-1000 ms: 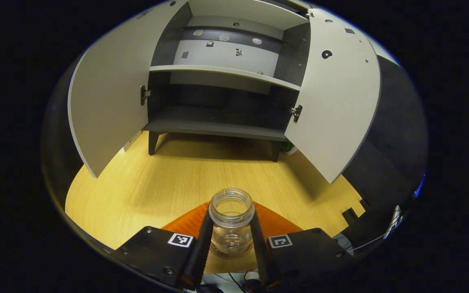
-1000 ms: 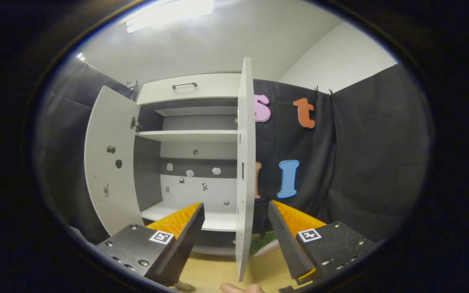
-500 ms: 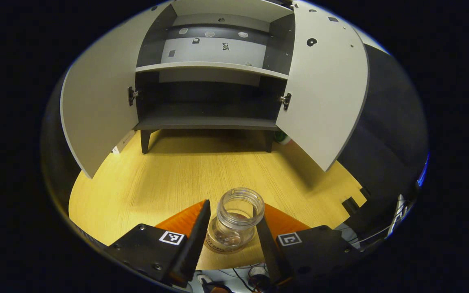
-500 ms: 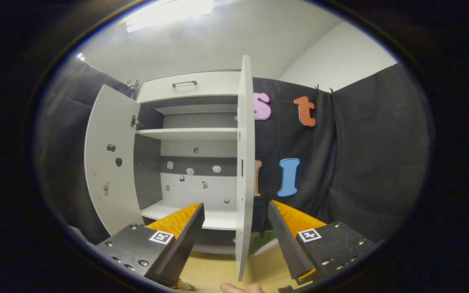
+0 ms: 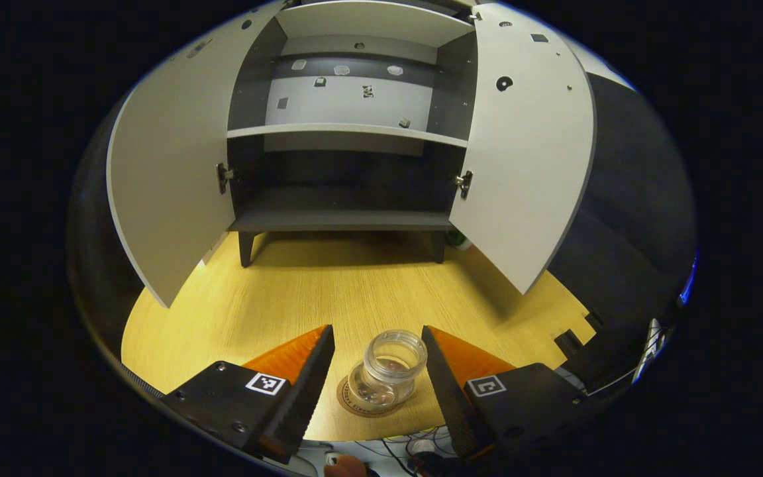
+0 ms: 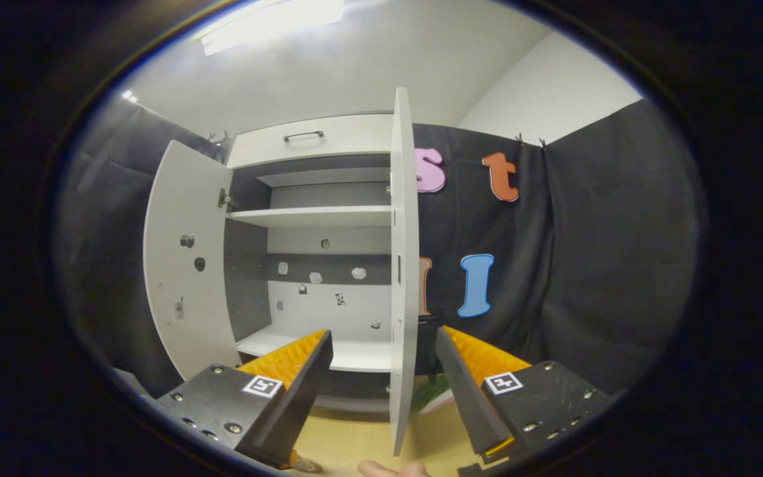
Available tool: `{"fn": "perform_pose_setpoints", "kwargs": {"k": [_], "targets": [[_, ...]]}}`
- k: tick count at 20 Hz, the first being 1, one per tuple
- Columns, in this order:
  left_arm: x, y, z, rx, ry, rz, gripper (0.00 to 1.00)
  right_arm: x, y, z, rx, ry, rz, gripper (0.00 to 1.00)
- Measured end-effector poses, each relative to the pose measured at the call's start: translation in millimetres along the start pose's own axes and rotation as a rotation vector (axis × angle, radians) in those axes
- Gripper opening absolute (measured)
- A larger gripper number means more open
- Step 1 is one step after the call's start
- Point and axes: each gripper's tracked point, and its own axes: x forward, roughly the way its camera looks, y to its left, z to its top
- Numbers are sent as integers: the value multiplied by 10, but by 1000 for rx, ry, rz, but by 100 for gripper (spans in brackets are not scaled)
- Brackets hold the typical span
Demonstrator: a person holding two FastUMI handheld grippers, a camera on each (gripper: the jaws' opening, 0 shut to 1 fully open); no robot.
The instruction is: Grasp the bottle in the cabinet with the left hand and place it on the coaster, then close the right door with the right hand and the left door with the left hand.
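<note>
Bottle (image 5: pixel 387 371) stands on coaster (image 5: pixel 355 405), apparently clear of left gripper (image 5: pixel 376 391) jaws, spread wide. Right gripper (image 6: pixel 381 387) jaws open, straddling right door (image 6: pixel 403 265) edge without contact.

The left gripper (image 5: pixel 377 387) has two long wedge-shaped fingers (image 5: pixel 302 391), narrow at the tips and broadening toward flat black blocks behind them. Each block carries a small square black-and-white marker on its top face, just behind the finger, and round screw heads near its corners. The inner faces of the fingers are ribbed.

The right gripper (image 6: pixel 383 391) is built the same way: tapered fingers (image 6: pixel 295 391) with toothed ridges along the inner faces, black plates behind them, one square marker on each plate, and a row of shiny screws along the outer edge. A fingertip (image 6: pixel 391 469) of the person shows below the fingers.
</note>
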Motion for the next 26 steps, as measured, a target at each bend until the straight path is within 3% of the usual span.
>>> {"fn": "perform_pose_setpoints", "kwargs": {"k": [6,7,8,11,13,16,22,26], "targets": [[-264,65,678,42,-134,38,84,-17,40,-21,-2,2,15,95],[-330,87,842,35,-164,46,89,-16,50,-24,-1,4,19,95],[-404,109,1013,26,-193,53,84,-13,65,-30,0,5,21,95],[-611,222,1570,13,-302,75,84,-7,80,-55,0,7,28,95],[-753,314,1902,6,-360,95,93,-10,90,-61,4,7,31,95],[-971,479,2291,-8,-424,138,95,0,118,-75,11,8,39,95],[-1367,701,2755,-19,-487,214,95,62,251,-98,7,10,64,95],[-1560,708,2927,-49,-515,211,95,102,330,-114,3,10,76,95]]}}
